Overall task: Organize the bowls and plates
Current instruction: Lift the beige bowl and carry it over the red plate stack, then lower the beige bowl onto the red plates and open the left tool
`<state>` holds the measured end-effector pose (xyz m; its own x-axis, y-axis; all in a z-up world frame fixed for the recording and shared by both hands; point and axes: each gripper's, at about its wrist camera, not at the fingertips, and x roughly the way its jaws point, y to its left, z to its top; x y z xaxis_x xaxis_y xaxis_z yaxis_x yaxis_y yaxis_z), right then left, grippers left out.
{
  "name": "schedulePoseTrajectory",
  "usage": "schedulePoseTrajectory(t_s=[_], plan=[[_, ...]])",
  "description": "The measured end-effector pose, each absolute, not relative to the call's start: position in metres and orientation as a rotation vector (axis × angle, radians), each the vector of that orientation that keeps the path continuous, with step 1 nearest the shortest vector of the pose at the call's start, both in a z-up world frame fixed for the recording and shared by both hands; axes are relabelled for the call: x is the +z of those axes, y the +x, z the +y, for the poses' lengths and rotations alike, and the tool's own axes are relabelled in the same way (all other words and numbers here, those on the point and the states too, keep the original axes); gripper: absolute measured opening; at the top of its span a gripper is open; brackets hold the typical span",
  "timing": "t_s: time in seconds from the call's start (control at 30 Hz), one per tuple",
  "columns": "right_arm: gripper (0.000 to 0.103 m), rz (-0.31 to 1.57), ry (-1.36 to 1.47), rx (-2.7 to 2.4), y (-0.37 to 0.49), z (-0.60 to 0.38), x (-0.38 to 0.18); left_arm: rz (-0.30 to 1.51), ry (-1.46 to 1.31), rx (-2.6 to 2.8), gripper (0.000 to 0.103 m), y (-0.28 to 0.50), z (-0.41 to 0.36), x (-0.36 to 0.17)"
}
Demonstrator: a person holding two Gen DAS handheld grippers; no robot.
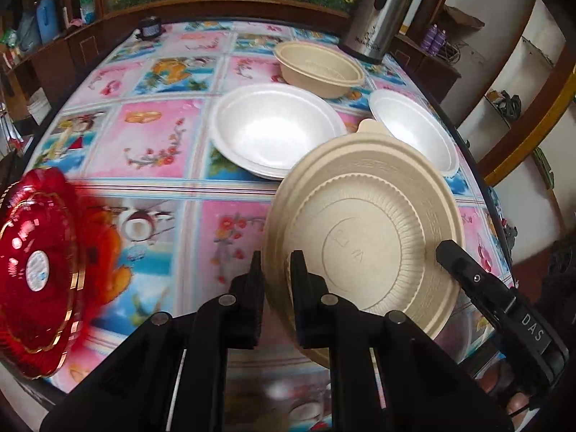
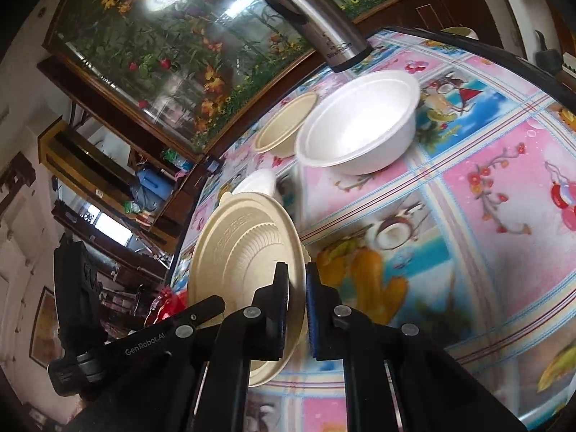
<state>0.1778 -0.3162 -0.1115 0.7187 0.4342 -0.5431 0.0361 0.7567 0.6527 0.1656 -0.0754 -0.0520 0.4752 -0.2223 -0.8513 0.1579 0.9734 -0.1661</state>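
My left gripper (image 1: 276, 277) and my right gripper (image 2: 297, 288) are both shut on the rim of a beige ribbed plate (image 1: 363, 237), held tilted above the table; it also shows in the right wrist view (image 2: 244, 262). The right gripper's finger (image 1: 464, 270) shows on the plate's far edge. A stack of white foam plates (image 1: 273, 129) lies behind it. A white foam bowl (image 1: 414, 129) stands at the right, also seen in the right wrist view (image 2: 360, 126). A beige bowl (image 1: 320, 68) stands further back, also in the right wrist view (image 2: 284, 122).
A red glass plate (image 1: 39, 270) lies at the table's front left edge. A steel thermos (image 1: 378, 10) stands at the back right corner. A small dark object (image 1: 149, 28) sits at the back edge. A flowered cloth (image 1: 144, 136) covers the table.
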Motion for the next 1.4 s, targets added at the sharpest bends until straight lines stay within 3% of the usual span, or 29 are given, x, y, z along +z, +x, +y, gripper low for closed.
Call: schedulePoseTrajectory(t_s=[0.73, 1.4], plan=[[0.008, 0.8, 0.436, 0.545, 0.198, -0.087, -0.075, 0.889, -0.213, 0.125, 0.012, 0.131, 0.132, -0.037], [0.009, 0.866, 0.318, 0.556, 0.201, -0.013, -0.101, 0.932, -0.227, 0.189, 0.012, 0.125, 0.182, -0.06]])
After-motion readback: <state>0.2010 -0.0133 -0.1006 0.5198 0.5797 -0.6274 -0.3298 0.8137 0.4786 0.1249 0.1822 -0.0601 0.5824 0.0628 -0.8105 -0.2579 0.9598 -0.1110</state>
